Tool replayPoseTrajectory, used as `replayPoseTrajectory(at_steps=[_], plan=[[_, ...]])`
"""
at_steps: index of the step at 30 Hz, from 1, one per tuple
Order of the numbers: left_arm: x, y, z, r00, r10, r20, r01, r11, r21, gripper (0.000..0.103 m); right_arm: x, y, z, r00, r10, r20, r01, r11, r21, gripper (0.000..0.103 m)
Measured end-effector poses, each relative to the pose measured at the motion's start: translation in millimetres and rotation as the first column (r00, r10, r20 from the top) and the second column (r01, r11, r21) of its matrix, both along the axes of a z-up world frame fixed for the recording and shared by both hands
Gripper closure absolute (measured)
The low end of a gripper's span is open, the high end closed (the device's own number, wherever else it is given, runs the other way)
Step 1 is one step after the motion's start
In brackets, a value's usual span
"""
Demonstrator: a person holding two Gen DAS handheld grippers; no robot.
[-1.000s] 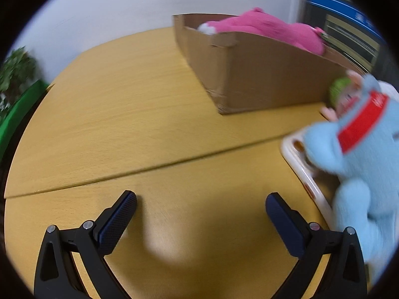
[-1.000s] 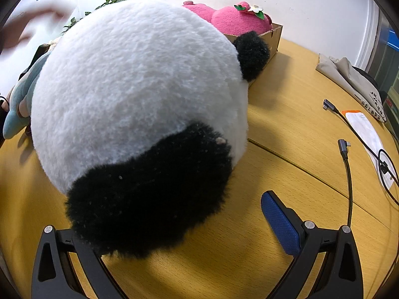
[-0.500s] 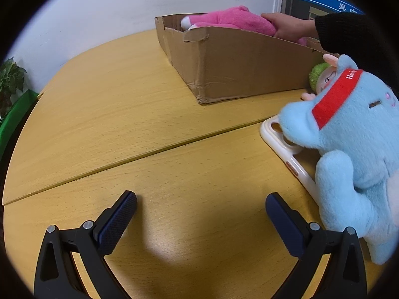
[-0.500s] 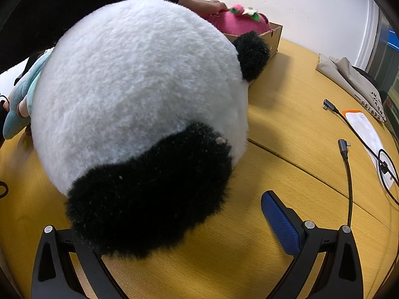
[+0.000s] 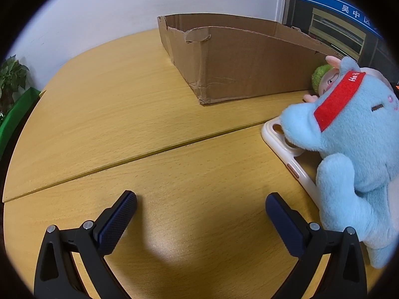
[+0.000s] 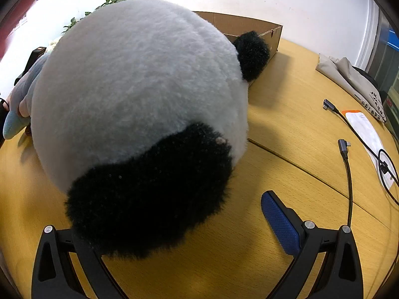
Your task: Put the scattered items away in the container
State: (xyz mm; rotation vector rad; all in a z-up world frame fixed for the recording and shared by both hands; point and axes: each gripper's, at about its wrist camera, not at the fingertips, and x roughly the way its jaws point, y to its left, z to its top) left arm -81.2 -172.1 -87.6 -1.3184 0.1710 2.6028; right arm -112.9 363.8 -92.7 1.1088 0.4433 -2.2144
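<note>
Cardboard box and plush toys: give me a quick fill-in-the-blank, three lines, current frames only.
1. The blue plush wears a ____ headband.
2. The blue plush's arm rests on a white ____, lying on the table.
3. The panda plush lies between the right tongs and the ____ box.

Missing words: red; phone case; cardboard

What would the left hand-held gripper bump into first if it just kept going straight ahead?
Probably the cardboard box. The left hand-held gripper is open over bare table, and the blue plush sits off to its right. Depth is hard to judge.
</note>
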Motion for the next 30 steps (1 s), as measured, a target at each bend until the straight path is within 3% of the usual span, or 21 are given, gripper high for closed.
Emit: replayPoseTrajectory(at_steps=[30], plan=[[0.6,-3.6,2.0,1.000,0.031,0.002,-0.031,1.000,0.000,0.000,-3.9,-1.2,-1.1,1.000,0.000,0.001,0.000,1.000,0.000,0.000]])
